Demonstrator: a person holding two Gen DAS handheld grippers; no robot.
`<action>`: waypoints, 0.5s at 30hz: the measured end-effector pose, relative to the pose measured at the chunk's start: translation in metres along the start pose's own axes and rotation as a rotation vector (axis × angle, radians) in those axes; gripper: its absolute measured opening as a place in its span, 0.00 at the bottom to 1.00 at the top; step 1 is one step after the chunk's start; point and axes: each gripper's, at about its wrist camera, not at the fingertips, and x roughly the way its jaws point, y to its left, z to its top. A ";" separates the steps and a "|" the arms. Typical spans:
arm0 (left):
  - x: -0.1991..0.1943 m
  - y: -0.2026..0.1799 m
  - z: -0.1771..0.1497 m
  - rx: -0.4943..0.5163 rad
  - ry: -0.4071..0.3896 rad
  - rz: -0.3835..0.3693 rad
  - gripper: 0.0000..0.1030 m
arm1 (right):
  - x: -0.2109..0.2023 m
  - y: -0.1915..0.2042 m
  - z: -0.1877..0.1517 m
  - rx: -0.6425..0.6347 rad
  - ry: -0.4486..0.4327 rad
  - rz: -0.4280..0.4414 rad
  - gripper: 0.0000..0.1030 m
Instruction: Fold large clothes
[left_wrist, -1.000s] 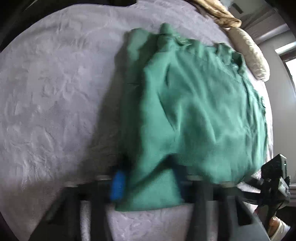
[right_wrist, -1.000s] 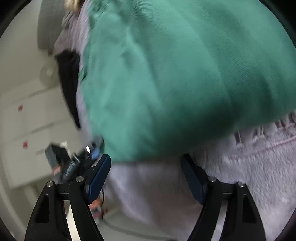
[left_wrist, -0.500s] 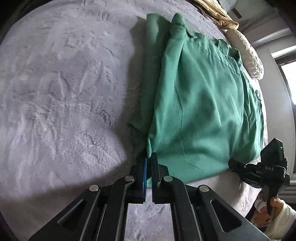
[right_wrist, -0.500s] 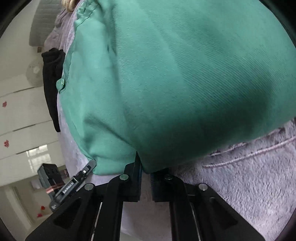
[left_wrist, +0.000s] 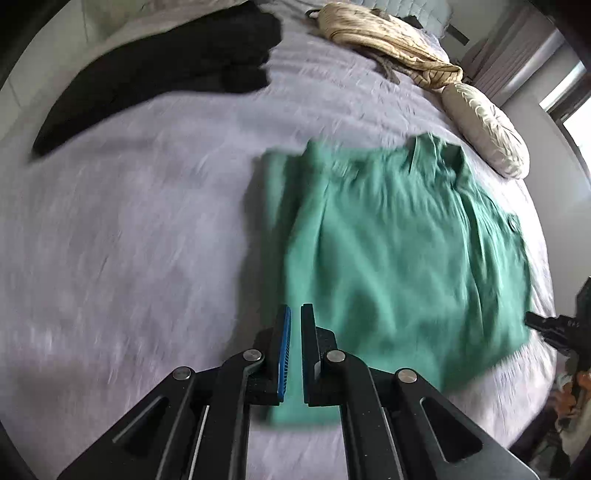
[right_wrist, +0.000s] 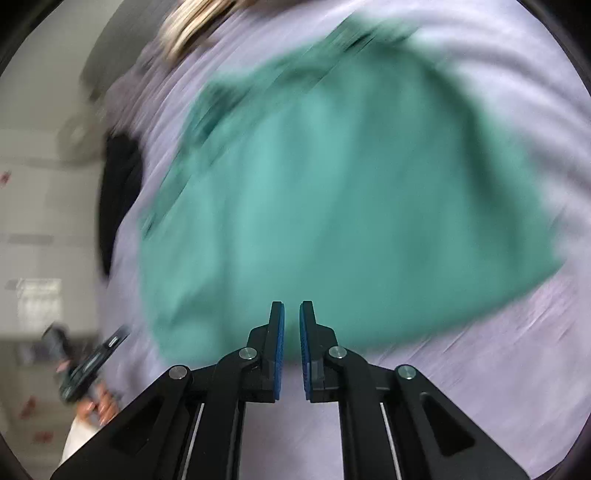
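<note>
Green shirt (left_wrist: 399, 266): folded into a rough rectangle, flat on the lilac bedspread (left_wrist: 129, 240), collar toward the far end, one button visible at its right edge; in the right wrist view the same shirt (right_wrist: 332, 206) fills the middle of the frame, heavily blurred. Left gripper (left_wrist: 295, 325): above the shirt's near-left corner, jaws drawn almost together with a narrow slit between the blue pads; green cloth shows through the slit but lies below, nothing pinched. Right gripper (right_wrist: 291, 321): over the shirt's near edge, jaws likewise nearly closed with a thin gap, holding nothing so far as the blur allows; its black body (left_wrist: 557, 325) also appears at the right edge of the left wrist view, just beside the shirt's near-right corner. Black garment (left_wrist: 159, 70): spread at the far left of the bed, well apart from the shirt. Beige striped cloth (left_wrist: 388, 37): bunched at the far end of the bed. Cream pillow (left_wrist: 484, 129): at the far right, near the shirt's collar, not touching it. Both views smeared by motion; fine detail of the folds cannot be told.
</note>
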 end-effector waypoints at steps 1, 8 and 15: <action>0.009 -0.010 0.010 0.003 -0.009 0.005 0.05 | -0.004 -0.011 0.019 0.019 -0.040 -0.034 0.09; 0.098 -0.032 0.042 0.000 0.051 0.171 0.05 | 0.019 -0.048 0.088 0.035 -0.123 -0.190 0.09; 0.083 -0.012 0.043 0.013 0.054 0.187 0.05 | 0.014 -0.075 0.097 0.058 -0.128 -0.203 0.02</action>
